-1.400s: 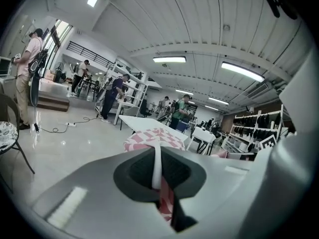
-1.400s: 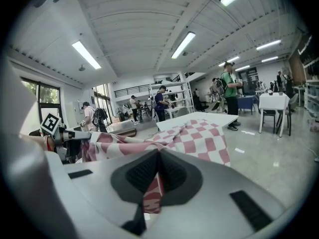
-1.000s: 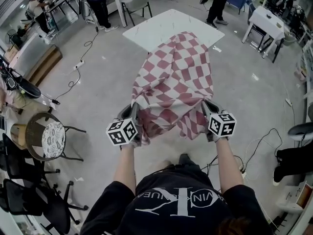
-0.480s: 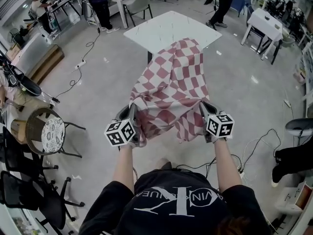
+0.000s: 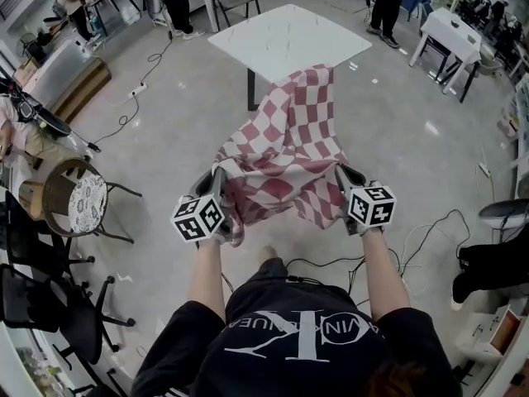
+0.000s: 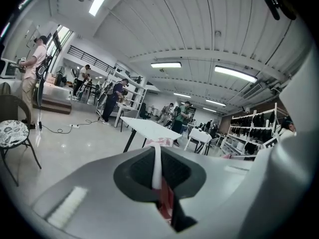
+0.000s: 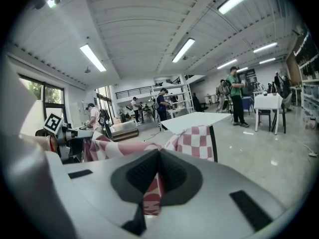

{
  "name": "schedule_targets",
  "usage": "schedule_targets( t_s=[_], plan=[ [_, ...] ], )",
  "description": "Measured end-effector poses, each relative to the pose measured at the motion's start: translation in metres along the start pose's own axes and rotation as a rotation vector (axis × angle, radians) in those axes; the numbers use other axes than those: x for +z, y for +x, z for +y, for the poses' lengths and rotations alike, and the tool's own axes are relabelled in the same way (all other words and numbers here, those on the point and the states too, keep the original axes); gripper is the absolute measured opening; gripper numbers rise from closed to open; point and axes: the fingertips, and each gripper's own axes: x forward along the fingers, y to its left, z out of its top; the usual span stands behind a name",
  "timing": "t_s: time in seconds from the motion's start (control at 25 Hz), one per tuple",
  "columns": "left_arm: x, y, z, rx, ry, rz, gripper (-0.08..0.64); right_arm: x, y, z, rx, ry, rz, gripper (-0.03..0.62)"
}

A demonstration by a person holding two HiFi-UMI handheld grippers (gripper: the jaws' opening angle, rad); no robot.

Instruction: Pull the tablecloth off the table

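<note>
Tablecloth (image 5: 285, 147), one only: red-and-white checks, soft and creased, gathered narrow at its far end and spread wide toward the person. Hangs by that far end from the near edge of the white table (image 5: 281, 35), slopes outward through the air as a sagging sheet, and ends bunched in folds at the grippers. One table under it, with one dark table leg (image 5: 250, 91) showing beneath the top. Two grippers, one in each hand, side by side and well apart, each at a near corner of the cloth. On the left gripper (image 5: 220, 182), jaws pressed together, pinching a thin fold of the cloth's edge, white above and red below. On the right gripper (image 5: 342, 177), jaws likewise clamped tight on a checked fold, a short tongue of it hanging under the pads. Two marker cubes (image 5: 198, 218), one riding on each gripper. Off to the left, one round chair (image 5: 87, 213) with a patterned seat. At the right, one smaller white table (image 5: 449, 31). Cables (image 5: 132, 110) loose on the floor, too tangled to count.
</note>
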Motion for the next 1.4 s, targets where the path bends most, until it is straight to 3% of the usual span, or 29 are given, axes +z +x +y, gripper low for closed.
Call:
schedule_targets(
  t_s=[0.52,0.88,1.4],
  plan=[
    [-0.005,-0.043,-0.027,0.016,0.033,-0.036,0.021,-0.005,-0.042,0.008,0.027,0.028,-0.053,0.015],
    [0.010,-0.060,-0.033,0.042,0.067,-0.098,0.021,-0.002,-0.056,0.018,0.031,-0.017,-0.058,0.015],
    [0.072,-0.093,-0.024,0.091,0.226,-0.264,0.021,0.071,-0.059,0.058,0.102,-0.174,-0.218,0.015]
  ],
)
